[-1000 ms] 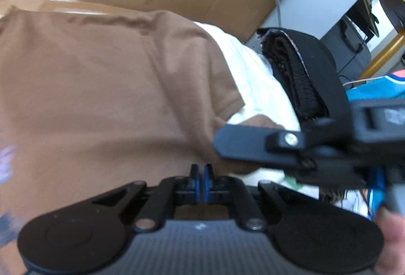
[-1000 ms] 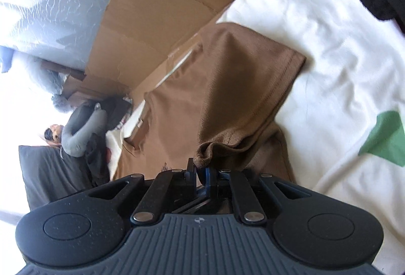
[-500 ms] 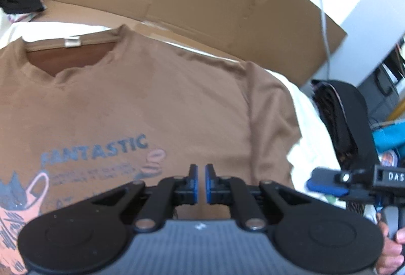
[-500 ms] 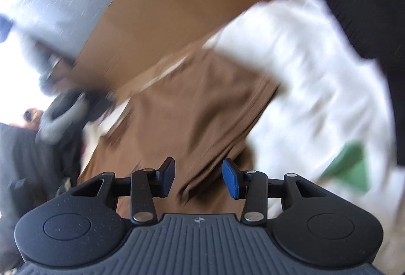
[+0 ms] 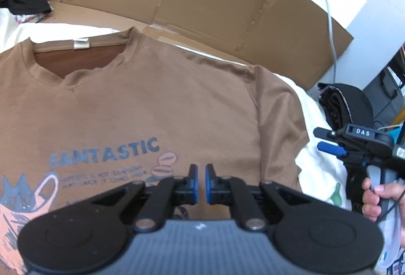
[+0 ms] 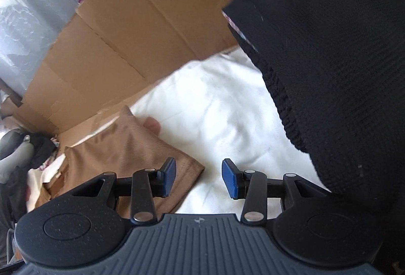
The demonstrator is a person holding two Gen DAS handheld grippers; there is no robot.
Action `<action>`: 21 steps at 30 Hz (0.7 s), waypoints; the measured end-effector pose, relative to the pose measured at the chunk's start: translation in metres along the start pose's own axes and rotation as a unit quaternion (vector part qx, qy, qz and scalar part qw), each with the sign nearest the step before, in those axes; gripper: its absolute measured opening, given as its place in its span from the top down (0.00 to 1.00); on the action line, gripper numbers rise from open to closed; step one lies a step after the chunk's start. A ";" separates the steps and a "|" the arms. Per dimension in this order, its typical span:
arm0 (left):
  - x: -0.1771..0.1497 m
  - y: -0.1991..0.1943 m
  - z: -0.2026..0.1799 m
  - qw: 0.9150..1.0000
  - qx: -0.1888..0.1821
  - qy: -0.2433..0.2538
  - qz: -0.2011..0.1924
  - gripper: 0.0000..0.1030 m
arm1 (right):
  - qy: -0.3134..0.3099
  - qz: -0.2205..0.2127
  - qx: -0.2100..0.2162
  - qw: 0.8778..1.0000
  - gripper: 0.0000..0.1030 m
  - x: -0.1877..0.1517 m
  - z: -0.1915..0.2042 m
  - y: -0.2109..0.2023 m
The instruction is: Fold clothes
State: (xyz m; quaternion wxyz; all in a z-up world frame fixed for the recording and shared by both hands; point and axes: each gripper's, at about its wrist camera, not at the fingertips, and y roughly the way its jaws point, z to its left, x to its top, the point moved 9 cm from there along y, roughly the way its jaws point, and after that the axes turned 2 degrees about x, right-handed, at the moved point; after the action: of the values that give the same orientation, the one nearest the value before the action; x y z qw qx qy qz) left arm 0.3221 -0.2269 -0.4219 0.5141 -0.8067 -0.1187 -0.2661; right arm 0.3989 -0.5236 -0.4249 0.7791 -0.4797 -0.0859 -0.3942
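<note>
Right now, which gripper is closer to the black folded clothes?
Right. The right gripper sits just beside the black folded clothes, over the white sheet. The left gripper hovers over the brown T-shirt, farther away.

The right gripper [image 6: 198, 177] has let go the brown T-shirt's sleeve [image 6: 141, 148], jaws apart

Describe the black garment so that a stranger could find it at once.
Start from the cardboard wall behind the white sheet. At the sheet's right edge, beyond the brown T-shirt, lies the black garment, folded in a thick knitted stack. It is the only dark item there.
</note>
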 end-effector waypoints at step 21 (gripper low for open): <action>0.024 0.025 -0.008 1.000 0.009 -0.004 -0.016 0.94 | -0.112 0.017 -0.060 0.992 0.98 -0.006 0.033 0.028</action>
State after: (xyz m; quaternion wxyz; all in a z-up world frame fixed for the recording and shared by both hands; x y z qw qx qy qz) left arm 0.3514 -0.2470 -0.4256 0.5161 -0.8013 -0.1362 -0.2700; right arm 0.4220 -0.4876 -0.4297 0.7410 -0.5680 -0.1409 -0.3295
